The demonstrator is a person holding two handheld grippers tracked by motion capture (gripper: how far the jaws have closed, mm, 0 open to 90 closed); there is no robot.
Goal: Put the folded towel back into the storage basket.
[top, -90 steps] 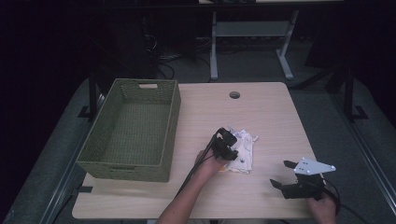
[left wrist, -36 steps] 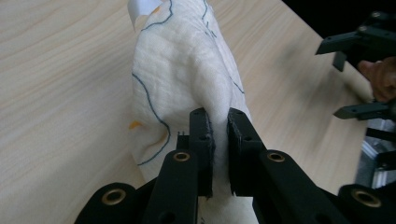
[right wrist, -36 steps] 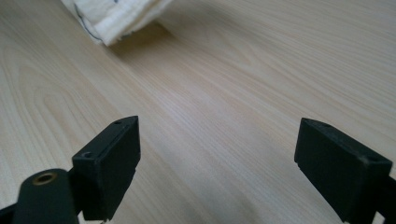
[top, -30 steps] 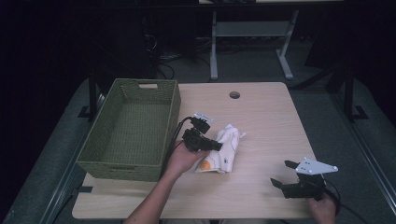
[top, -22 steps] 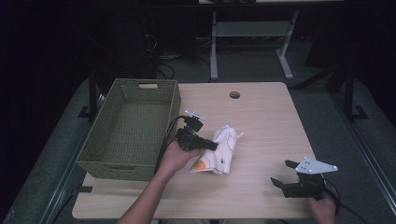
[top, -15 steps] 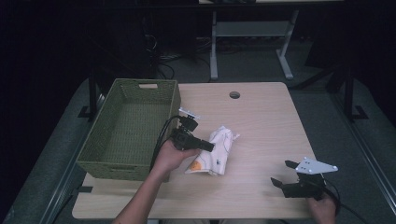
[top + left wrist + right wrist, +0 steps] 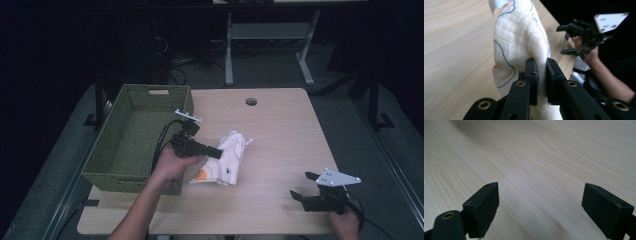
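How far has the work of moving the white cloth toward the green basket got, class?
Done: the left tongs are shut on the white cloth. In hand: the cloth hangs beside the green basket. Left: dropping it inside. The right tongs rest open on the table.

Light falls from above on the pale wooden table, surroundings beyond it nearly black; the close-up black jaws look soft, slightly blurred.

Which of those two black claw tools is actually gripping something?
The left gripper, beside the green basket: its jaws pinch the white cloth. The right gripper rests open over bare table.
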